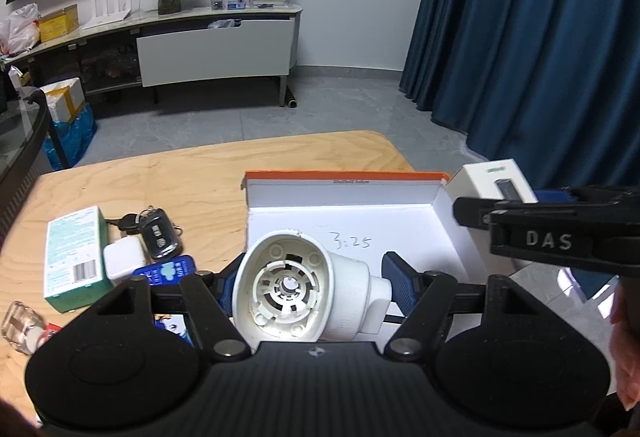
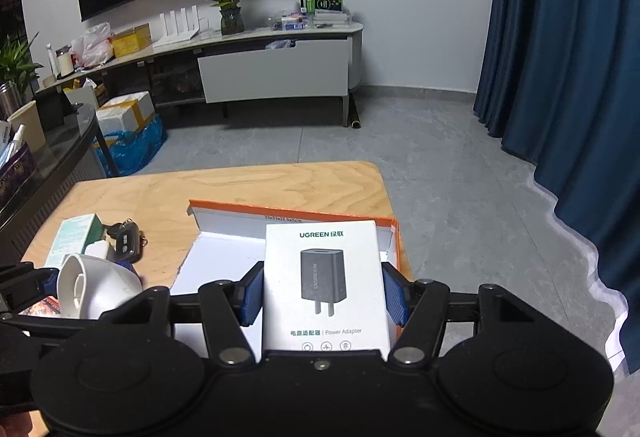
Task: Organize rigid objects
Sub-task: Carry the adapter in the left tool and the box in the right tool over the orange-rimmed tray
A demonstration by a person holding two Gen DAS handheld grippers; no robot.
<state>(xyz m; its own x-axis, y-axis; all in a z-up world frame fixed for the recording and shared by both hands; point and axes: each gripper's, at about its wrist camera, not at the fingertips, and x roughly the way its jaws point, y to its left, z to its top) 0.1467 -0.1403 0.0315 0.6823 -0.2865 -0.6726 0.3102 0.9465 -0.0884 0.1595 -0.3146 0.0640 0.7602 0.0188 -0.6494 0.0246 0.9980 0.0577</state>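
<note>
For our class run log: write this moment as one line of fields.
left hand-held gripper: shut on white plastic housing | right hand-held gripper: shut on power adapter box | both over open orange-edged box

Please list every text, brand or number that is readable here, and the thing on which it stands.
"UGREEN" and "Power Adapter": white cardboard charger box.
"3:25", handwritten: floor of the open orange-edged white cardboard box.
"DAS": black right hand-held gripper.
Too small or blurred: green-and-white carton, blue packet, orange-edged box rim print.
</note>
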